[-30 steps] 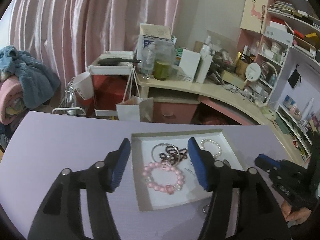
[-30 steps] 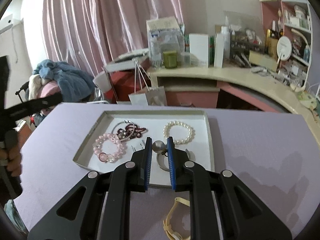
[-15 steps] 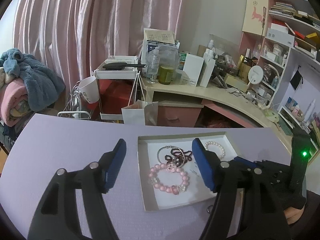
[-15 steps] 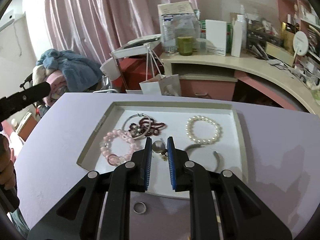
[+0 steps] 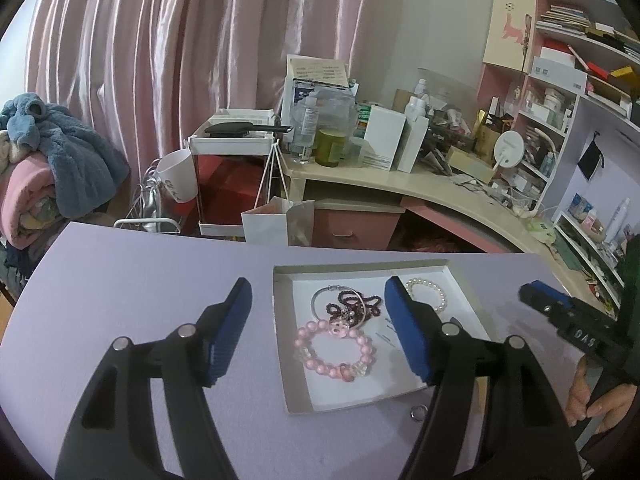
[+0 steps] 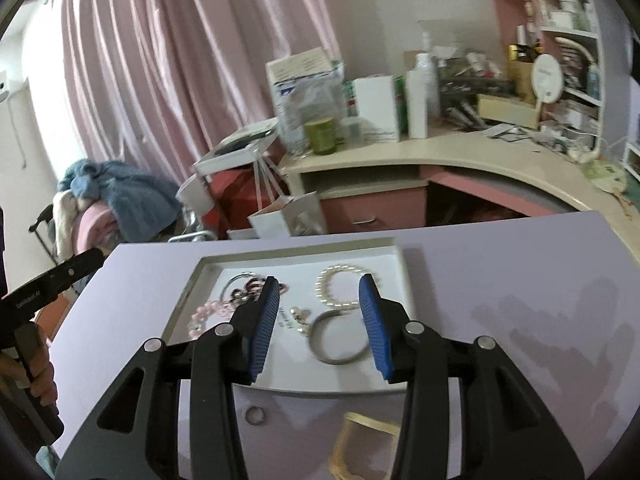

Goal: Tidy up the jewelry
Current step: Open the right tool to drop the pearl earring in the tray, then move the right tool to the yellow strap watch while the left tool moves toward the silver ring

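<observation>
Pink curtains [image 5: 160,60] hang behind a cluttered corner desk [image 5: 400,184], and nearer the cameras a lilac table [image 5: 140,280] carries a shallow white tray [image 5: 280,320] of jewelry. In the tray a pink bead bracelet [image 5: 334,350] lies at the near left, touching a heap of dark beads [image 5: 352,306] tangled with a thin silver hoop [image 5: 320,298] just behind it. A pearl bracelet [image 6: 340,286] sits toward the far right of the tray, and a plain metal bangle [image 6: 338,338] lies nearer, just in front of it. A small silver charm [image 6: 300,316] rests beside the bangle's left edge. Outside the tray, on the bare table by its near rim, lies a small ring [image 6: 256,415], and a pale yellow band [image 6: 360,436] lies to its right, partly hidden by the right tongs' arm.

The left tongs [image 5: 318,328] hover above the tray's left part with the blue pads wide apart and nothing between them; the pink bracelet and dark beads show in the gap. The right tongs [image 6: 320,324] are also spread apart and empty, held over the tray with the bangle and charm seen between the pads. Each tool shows at the edge of the other's view, gripped by a hand [image 5: 596,396].
</observation>
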Available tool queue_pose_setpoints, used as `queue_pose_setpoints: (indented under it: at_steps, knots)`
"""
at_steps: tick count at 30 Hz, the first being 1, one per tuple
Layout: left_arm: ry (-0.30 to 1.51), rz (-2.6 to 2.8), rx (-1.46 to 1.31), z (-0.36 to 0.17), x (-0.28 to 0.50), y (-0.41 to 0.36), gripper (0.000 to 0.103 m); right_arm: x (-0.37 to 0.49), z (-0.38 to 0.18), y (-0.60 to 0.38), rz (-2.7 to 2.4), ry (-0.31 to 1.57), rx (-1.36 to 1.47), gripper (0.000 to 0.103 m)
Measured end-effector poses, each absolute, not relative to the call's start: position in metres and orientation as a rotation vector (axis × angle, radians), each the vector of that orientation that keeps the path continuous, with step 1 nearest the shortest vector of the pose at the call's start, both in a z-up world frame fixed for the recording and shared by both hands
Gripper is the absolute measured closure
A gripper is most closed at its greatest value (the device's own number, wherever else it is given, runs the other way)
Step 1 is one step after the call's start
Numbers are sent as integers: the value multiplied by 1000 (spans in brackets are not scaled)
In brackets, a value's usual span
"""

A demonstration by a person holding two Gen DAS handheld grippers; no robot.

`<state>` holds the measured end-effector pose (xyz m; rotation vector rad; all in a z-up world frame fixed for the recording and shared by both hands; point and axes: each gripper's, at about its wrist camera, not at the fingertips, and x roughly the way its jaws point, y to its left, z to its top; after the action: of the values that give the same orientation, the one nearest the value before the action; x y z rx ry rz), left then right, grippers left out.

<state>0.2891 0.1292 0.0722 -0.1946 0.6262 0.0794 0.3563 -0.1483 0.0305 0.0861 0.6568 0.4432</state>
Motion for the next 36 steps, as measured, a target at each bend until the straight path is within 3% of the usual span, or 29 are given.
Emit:
queue_pose_setpoints:
  at_steps: [18, 29, 36]
  knots:
    - [621, 103, -230, 57, 259, 130, 17, 320, -24, -183, 329, 782, 107, 57]
    - [646, 170, -301, 38, 235, 147, 16, 307, -43, -173, 347, 848, 84, 46]
    - [684, 176, -308, 21, 229, 145, 16, 308, -55, -167, 337, 885, 41, 45]
